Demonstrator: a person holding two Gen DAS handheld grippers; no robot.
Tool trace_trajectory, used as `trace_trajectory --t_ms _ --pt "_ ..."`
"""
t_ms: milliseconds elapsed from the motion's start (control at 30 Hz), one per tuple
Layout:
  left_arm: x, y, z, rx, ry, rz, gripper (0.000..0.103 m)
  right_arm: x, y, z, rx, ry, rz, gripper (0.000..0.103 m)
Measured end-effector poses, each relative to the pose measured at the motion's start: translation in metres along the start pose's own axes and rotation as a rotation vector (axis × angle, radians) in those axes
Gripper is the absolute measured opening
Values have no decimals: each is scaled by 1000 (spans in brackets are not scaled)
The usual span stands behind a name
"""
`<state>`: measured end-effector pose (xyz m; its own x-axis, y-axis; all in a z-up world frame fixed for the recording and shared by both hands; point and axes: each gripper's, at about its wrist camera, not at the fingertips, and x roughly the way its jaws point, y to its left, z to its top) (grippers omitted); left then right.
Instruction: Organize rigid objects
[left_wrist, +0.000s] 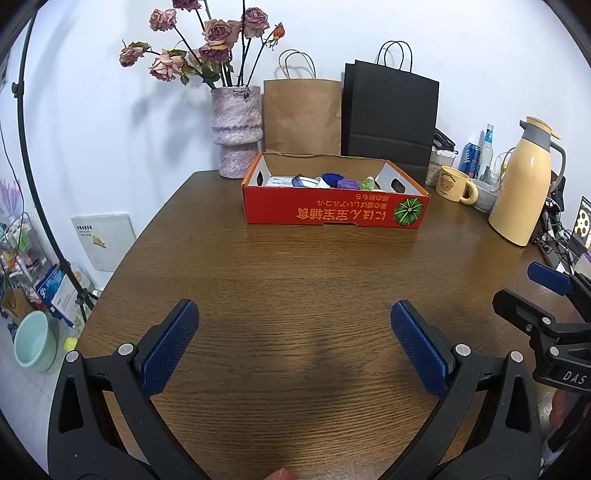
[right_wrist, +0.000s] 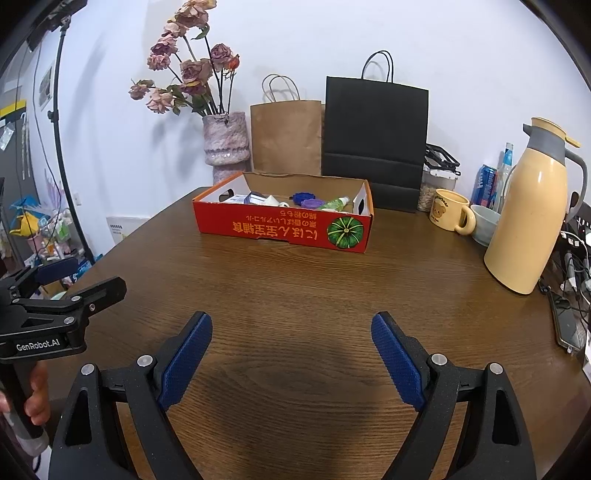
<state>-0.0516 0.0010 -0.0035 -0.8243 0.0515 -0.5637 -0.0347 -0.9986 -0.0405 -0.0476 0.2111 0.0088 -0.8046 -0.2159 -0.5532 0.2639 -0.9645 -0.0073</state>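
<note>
- Above the near edge of the wooden desk, the left claw hangs with its blue pads spread wide, nothing between them.
- Just beside it, the right claw is likewise spread and empty.
- Well beyond both, near the desk's far edge, sits the red cardboard box, holding a blue lid, a purple lid and a green tube.
- Behind it stand a vase of dried roses, a brown paper bag and a black paper bag.
- To the right stands a yellow thermos.
</note>
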Motion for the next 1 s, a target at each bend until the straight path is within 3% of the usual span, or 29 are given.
trace_trajectory --t_ms 1000 --pt "-6 -1 -2 2 -7 -15 103 -1 1 0 0 0 1 92"
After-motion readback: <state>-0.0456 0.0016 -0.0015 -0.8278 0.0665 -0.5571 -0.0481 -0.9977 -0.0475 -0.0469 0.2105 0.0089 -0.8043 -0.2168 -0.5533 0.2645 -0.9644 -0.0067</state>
